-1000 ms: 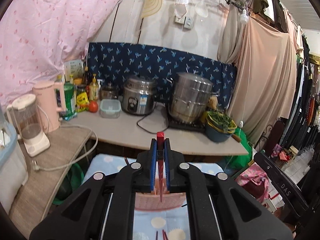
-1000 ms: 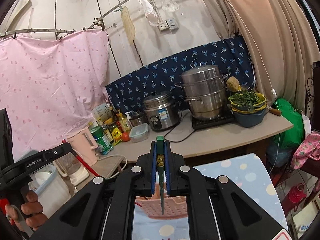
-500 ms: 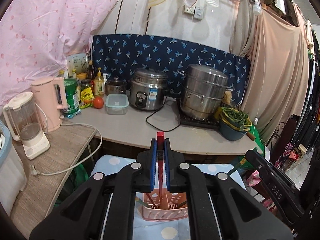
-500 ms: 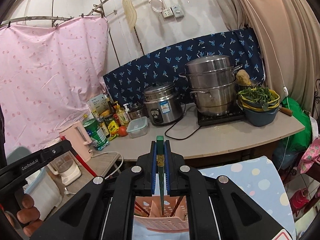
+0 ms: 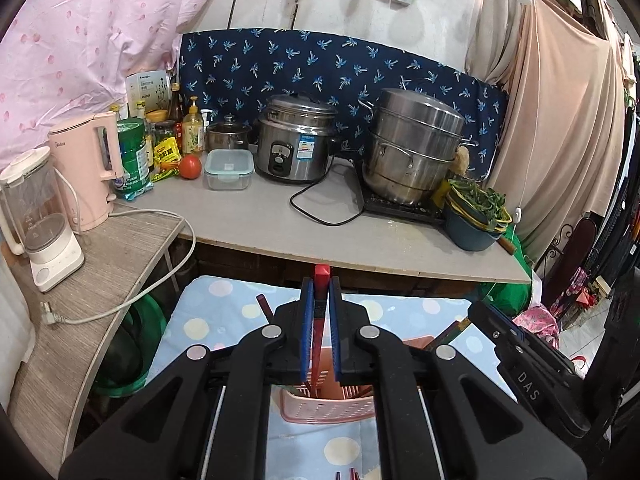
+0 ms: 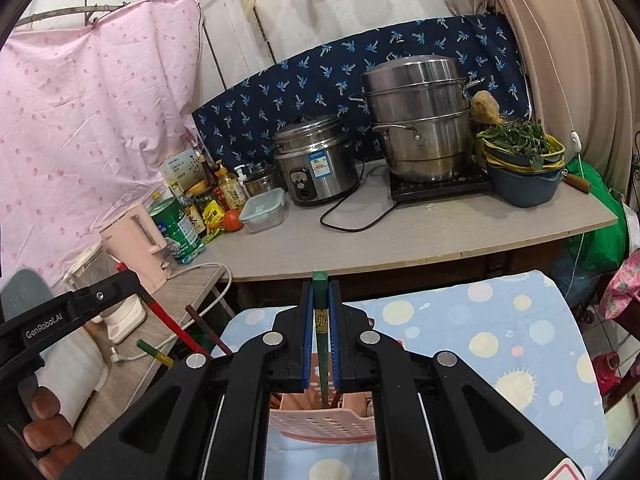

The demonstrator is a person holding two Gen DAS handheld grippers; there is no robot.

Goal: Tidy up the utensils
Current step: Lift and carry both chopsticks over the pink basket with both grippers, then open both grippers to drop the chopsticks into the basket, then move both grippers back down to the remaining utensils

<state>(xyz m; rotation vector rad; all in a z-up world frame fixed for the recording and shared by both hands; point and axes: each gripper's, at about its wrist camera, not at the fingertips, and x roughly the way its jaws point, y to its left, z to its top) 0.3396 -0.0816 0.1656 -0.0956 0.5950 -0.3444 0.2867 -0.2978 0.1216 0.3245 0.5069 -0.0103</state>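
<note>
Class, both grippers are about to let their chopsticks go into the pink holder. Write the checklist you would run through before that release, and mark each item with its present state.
1. Left gripper shut on the red chopstick: ok.
2. Right gripper shut on the green chopstick: ok.
3. Red chopstick's lower end points down into the pink holder: ok.
4. Green chopstick's lower end lies inside the holder's rim: ok.
5. Tips touching the holder's bottom: cannot tell, the grippers and the wall hide them.
6. Free room among the chopsticks already standing in the holder: cannot tell, the inside is mostly hidden.
</note>
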